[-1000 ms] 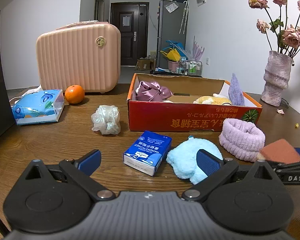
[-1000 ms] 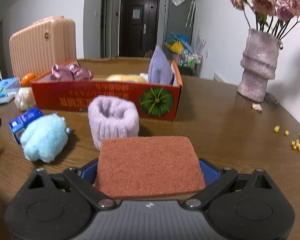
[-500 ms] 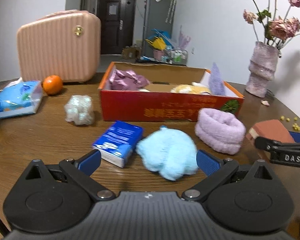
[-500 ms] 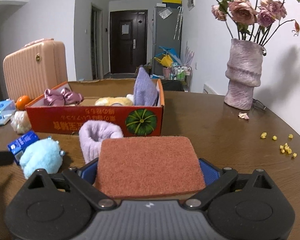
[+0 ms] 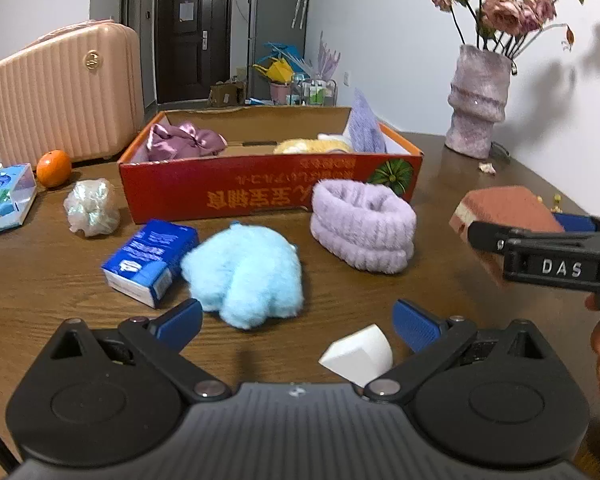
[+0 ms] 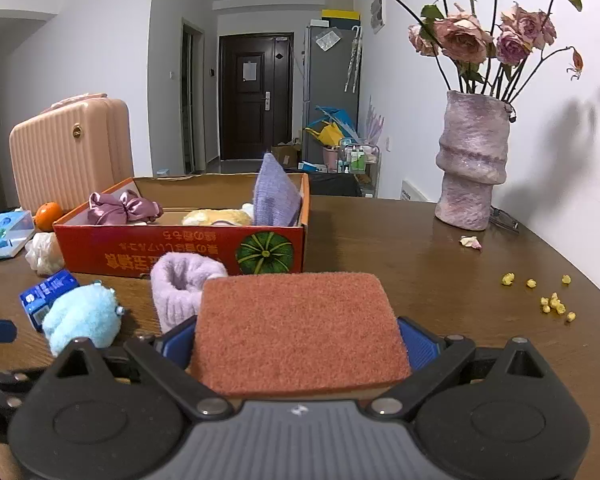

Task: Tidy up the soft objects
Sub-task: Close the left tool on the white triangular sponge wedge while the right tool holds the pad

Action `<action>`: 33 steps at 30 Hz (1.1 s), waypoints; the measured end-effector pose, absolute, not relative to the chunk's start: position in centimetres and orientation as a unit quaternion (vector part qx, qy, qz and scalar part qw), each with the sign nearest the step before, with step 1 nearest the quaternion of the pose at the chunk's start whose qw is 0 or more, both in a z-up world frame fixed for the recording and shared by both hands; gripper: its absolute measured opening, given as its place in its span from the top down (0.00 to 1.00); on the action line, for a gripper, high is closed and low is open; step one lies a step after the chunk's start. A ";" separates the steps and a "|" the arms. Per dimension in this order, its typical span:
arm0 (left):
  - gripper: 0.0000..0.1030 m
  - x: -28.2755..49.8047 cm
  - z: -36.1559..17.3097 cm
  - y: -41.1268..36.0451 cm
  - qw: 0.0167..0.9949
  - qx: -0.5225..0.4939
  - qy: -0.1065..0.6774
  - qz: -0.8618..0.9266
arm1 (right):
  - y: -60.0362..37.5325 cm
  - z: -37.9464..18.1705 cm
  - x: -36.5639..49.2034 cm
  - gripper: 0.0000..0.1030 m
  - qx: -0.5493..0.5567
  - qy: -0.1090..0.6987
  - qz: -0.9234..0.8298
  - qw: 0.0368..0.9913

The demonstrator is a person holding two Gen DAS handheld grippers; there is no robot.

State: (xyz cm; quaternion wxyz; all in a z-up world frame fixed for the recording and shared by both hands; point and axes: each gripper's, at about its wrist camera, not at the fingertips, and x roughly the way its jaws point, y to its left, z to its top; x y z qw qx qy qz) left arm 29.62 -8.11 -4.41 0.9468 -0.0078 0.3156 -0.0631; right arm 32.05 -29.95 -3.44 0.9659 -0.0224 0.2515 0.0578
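Note:
My right gripper [image 6: 298, 340] is shut on a rust-red sponge [image 6: 296, 328] and holds it above the table; the sponge also shows in the left wrist view [image 5: 504, 208]. My left gripper [image 5: 298, 322] is open and empty, just behind a fluffy light-blue plush [image 5: 244, 276]. A lilac fuzzy band [image 5: 364, 224] lies in front of the red cardboard box [image 5: 260, 196]. The box holds a purple satin scrunchie [image 5: 184, 144], a yellow plush [image 5: 312, 146] and an upright lilac cloth [image 5: 364, 128]. A white wedge-shaped sponge [image 5: 358, 354] lies near my left gripper's right finger.
A blue tissue pack [image 5: 150, 260] lies left of the plush. A pearly scrunchie [image 5: 92, 208], an orange [image 5: 53, 168], a tissue box [image 5: 4, 198] and a pink case [image 5: 64, 92] stand at left. A vase of roses [image 6: 474, 168] and yellow crumbs [image 6: 552, 300] are at right.
My left gripper has pulled back and turned right, so the blue plush now lies ahead of its fingers and the white wedge has come into view. My right gripper has risen with the sponge.

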 end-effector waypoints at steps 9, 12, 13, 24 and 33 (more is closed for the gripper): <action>0.00 29.2 -5.5 -10.2 0.941 0.011 0.332 -0.061 | -31.3 -3.9 31.2 0.03 -0.029 0.259 0.062 0.963; 0.00 29.1 -5.8 -10.8 0.941 0.019 0.334 -0.061 | -31.4 -4.2 30.9 0.03 -0.034 0.261 0.067 0.962; 0.00 29.1 -5.9 -11.0 0.940 0.022 0.334 -0.061 | -31.5 -4.2 30.8 0.03 -0.035 0.262 0.068 0.962; 0.31 29.0 -6.8 -12.3 0.936 0.037 0.342 -0.075 | -31.7 -4.3 30.4 0.03 -0.037 0.261 0.073 0.962; 0.65 29.5 -7.4 -12.2 0.929 0.028 0.356 -0.093 | -31.5 -4.6 30.7 0.03 -0.041 0.269 0.073 0.959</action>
